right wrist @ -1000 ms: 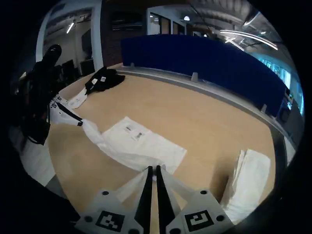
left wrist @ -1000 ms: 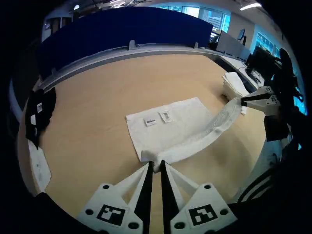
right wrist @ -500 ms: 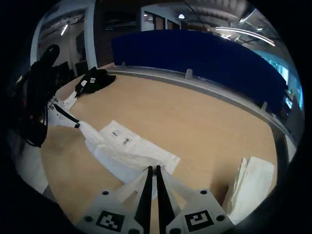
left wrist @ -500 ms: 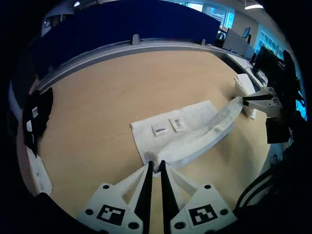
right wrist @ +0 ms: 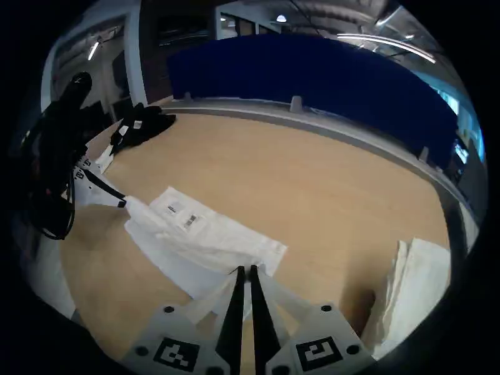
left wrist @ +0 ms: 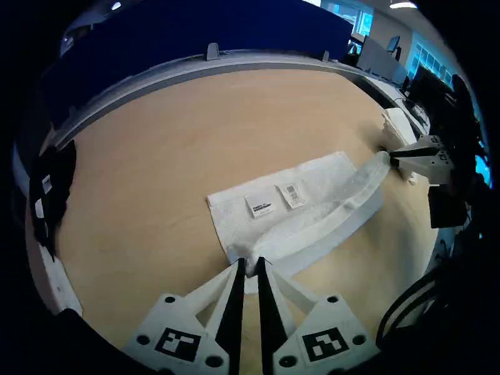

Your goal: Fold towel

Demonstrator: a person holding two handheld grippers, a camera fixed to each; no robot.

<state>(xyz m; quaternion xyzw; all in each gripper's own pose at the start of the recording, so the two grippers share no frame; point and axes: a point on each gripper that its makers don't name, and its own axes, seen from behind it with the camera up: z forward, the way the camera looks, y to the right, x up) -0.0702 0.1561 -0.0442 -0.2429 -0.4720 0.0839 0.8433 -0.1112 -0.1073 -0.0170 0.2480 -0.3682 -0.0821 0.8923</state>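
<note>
Two corners of the towel (left wrist: 312,181) stay pinched by the closed left gripper (left wrist: 249,270) and right gripper (right wrist: 244,275). Its lifted edge has advanced across the flat part, so the fold seems about halfway done.

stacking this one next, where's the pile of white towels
In the right gripper view the pile of white towels lies at the table's right edge, right of the towel; the left gripper view shows it beyond the right hand-held gripper.

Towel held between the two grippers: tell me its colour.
White, with two small printed labels; the towel shows best in the left gripper view.
</note>
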